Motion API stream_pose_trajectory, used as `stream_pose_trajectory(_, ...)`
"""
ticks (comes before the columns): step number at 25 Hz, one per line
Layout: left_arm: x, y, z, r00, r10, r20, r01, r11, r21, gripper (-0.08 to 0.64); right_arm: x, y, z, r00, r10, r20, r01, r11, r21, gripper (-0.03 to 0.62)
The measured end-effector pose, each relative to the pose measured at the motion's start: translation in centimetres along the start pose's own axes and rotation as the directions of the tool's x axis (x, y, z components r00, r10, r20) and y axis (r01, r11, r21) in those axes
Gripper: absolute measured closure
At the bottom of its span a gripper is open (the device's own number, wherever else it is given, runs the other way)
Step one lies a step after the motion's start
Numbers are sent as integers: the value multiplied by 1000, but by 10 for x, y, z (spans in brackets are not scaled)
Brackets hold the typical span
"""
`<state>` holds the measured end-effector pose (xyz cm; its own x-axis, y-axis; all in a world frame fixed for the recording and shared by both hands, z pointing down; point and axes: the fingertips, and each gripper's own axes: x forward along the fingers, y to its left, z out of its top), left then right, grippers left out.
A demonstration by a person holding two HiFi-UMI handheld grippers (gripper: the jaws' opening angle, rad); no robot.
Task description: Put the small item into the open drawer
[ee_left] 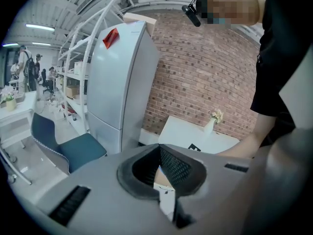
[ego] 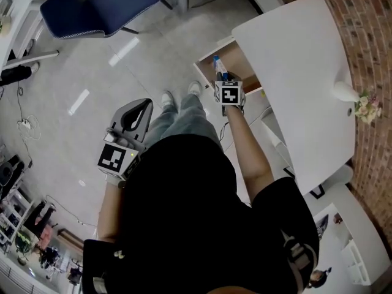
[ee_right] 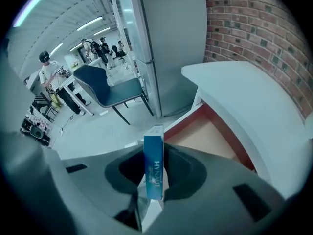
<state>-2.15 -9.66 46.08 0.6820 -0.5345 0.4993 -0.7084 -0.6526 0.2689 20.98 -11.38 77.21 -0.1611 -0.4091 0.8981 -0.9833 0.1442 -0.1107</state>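
Glossy blue cardboard box [ee_right: 153, 166]. Drawer [ee_right: 211, 137] of pale, matt wood. Smooth white matt table [ee_right: 254, 97]. Rough red brick wall [ee_right: 249, 23]. Shiny grey floor [ego: 92, 84]. Blue cloth chair [ego: 101, 2].

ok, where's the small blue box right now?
The small blue cardboard box stands upright, clamped in the right gripper, right of centre in the head view, at the open wooden drawer that sticks out from under the white table.

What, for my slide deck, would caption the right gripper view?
Right tool grips a slim blue cardboard box upright over the open tan drawer.
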Motion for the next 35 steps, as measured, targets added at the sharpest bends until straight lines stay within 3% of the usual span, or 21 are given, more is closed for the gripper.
stream_pose_trajectory(6,-2,0,-13,999,50,-21,-51,998,-40,557,41,-12,-19,995,-2,-98,-2,999,-38,502)
stream_pose_trajectory(15,-14,8,-25,992,116,-40,-119,989,-92,557,82,-15,-29,985,-3,-173,-6,999,-48,500)
stream_pose_trajectory(20,-20,11,-29,989,137,-46,-142,984,-104,557,94,-13,-24,983,-16,-182,4,998,-67,498)
stream_pose_trajectory(27,-26,17,-30,988,150,-34,-153,981,-116,557,99,1,-18,982,21,-187,-33,998,-61,425)
stream_pose_trajectory(35,-31,21,-25,991,135,0,-134,984,-115,557,77,11,-8,986,17,-167,-26,998,-52,422)
